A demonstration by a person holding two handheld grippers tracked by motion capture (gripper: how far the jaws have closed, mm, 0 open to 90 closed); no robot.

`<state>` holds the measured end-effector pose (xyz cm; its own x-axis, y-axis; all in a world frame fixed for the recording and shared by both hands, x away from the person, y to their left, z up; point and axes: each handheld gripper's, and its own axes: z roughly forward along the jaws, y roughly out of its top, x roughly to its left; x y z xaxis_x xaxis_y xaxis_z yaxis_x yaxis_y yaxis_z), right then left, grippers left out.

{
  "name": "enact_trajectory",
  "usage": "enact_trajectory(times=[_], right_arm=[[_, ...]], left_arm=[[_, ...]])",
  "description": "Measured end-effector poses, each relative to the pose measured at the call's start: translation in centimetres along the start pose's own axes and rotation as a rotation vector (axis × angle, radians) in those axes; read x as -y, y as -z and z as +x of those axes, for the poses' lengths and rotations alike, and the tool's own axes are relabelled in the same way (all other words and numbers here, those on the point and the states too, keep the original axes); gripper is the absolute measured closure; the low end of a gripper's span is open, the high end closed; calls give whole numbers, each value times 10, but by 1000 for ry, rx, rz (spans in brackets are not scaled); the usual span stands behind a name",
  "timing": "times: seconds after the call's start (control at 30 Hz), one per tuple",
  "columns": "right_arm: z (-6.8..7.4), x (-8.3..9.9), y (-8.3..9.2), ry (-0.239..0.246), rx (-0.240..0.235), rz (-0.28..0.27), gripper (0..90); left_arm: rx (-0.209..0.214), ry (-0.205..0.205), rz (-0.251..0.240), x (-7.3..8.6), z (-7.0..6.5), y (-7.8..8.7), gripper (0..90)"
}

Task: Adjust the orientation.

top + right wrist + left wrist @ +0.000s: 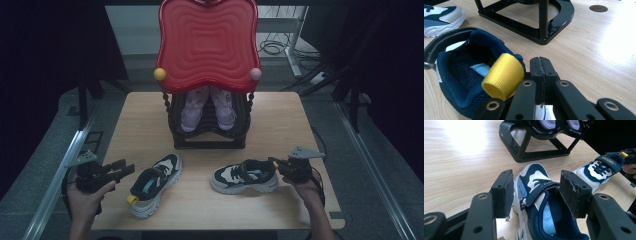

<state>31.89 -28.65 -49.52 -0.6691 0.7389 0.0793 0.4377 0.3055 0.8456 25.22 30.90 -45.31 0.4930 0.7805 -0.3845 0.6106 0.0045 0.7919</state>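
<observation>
Two small navy-and-white shoes lie on the surface [300,120] before the black rack [207,135]. The left gripper [536,192], jaws spread, hovers over the left shoe [154,182]. The right gripper [541,67], pressed together, sits beside the right shoe's [245,176] yellow heel loop [502,75]. Likely light, soft-collared; grip heel or sole.

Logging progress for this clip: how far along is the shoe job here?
Done: a pink pair already sits on the black rack. In hand: the right tongs are shut at the heel of the right shoe, beside its yellow loop; whether they pinch it is unclear. The left tongs hang open over the left shoe. Left: both navy shoes lie on the table, apparently still to be racked.
</observation>
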Motion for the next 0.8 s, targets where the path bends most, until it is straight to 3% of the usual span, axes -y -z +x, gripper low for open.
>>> enact_trajectory(times=[0.63,0.8], right_arm=[[22,14,24,41,3,19,900],[26,18,29,30,5,21,900]], left_arm=[[2,2,2,0,1,3,450],[4,1,-3,-1,1,4,449]])
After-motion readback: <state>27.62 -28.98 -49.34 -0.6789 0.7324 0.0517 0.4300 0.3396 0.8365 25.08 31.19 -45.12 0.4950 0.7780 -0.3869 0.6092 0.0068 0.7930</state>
